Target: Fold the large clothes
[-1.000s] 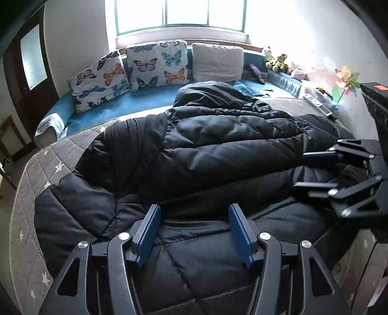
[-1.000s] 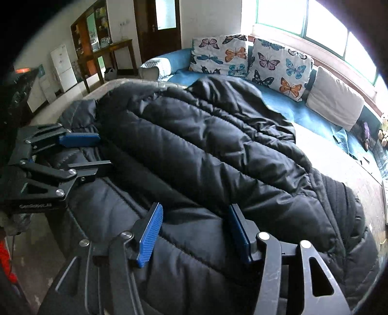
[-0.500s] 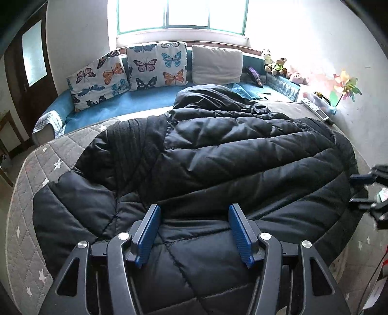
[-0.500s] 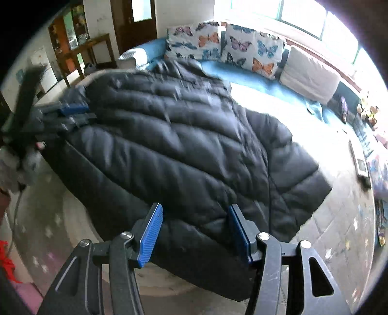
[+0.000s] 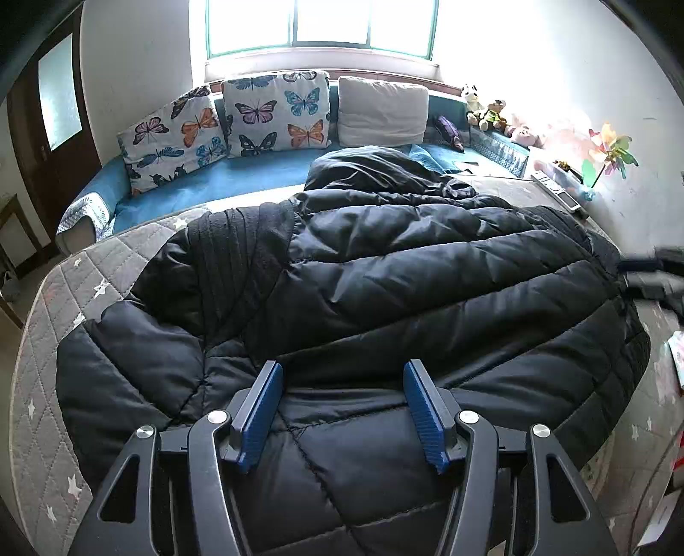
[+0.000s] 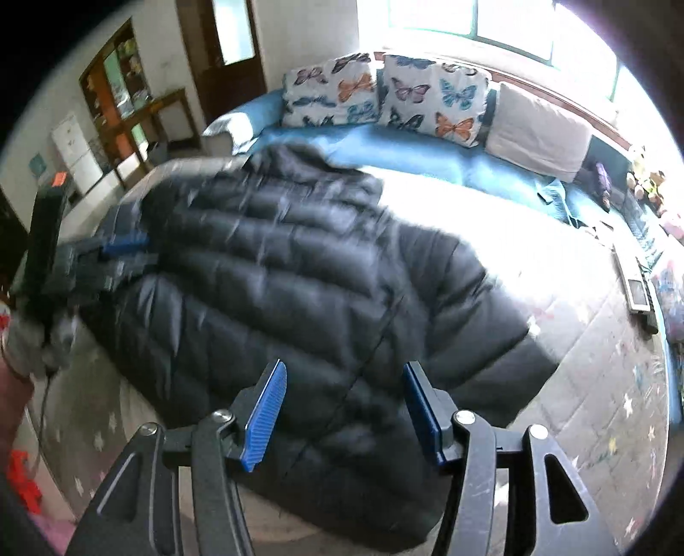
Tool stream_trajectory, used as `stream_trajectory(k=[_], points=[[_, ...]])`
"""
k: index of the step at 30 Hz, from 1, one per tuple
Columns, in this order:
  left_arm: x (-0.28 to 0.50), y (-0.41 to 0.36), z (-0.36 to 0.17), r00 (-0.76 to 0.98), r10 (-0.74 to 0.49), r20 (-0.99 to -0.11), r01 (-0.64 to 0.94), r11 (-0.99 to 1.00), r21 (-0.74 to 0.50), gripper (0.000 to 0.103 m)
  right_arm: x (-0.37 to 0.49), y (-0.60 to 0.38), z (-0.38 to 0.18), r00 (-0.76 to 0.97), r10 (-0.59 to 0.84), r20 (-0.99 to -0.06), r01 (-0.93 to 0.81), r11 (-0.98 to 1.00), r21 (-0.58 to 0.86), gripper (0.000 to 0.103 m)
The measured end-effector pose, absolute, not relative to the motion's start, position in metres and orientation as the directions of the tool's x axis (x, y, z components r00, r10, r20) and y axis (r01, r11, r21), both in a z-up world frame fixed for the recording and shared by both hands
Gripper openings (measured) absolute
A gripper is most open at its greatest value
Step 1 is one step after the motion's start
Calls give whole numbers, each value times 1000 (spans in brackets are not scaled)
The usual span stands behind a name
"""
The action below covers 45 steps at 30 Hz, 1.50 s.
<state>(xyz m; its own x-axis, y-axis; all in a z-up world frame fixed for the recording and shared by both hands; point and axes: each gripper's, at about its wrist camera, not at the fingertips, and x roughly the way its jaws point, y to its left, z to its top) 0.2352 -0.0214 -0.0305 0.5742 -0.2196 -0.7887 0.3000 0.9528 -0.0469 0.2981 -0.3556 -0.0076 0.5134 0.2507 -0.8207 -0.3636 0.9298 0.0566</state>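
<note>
Right gripper (image 6: 344, 410) pulled back off black jacket (image 5: 342, 299) (now beyond it); left gripper (image 5: 342, 410) over hem, both open

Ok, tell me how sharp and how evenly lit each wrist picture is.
Left wrist view: sharp on the black puffer jacket, though the window blows out to white and glare washes the right-hand wall. Right wrist view: the jacket is smeared with motion blur, and the bed surface beyond it burns out white under the window.

Coat (image 5: 384, 299): black quilted cloth, slight sheen, puffy. Bedcover (image 5: 47, 385): grey stitched matt fabric with stars. Left gripper (image 5: 342, 402): matt black plastic arms, ribbed blue pads (image 5: 260, 410), shiny metal screws.
</note>
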Motion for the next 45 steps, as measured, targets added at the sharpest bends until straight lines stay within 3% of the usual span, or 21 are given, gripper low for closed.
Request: stream_trajectory(k=[10, 15, 20, 27, 32, 36, 40, 45], points=[[238, -20, -30, 571, -242, -784, 306, 949, -70, 63, 362, -361, -64, 433, 244, -868, -251, 957, 144, 61], [239, -22, -30, 570, -241, -786, 312, 948, -64, 63, 354, -345, -32, 490, 165, -856, -284, 959, 22, 59], [239, -20, -29, 565, -249, -786, 312, 947, -75, 64, 362, -316, -8, 504, 278, -817, -354, 930, 98, 59], [242, -18, -28, 565, -261, -783, 312, 946, -90, 64, 401, -290, -71, 389, 268, -881, -343, 930, 132, 59], [242, -18, -30, 565, -273, -779, 317, 943, -101, 64, 402, -291, -40, 414, 268, -870, -336, 933, 128, 59], [241, -16, -30, 565, -279, -777, 316, 942, -108, 64, 413, -270, -19, 425, 368, -827, -366, 906, 215, 56], [239, -16, -30, 566, -287, -772, 316, 941, -119, 64, 436, -238, -41, 370, 396, -841, -370, 893, 258, 51], [239, -10, -32, 567, -298, -768, 310, 941, -137, 64, 450, -222, -77, 320, 315, -894, -365, 911, 190, 51]])
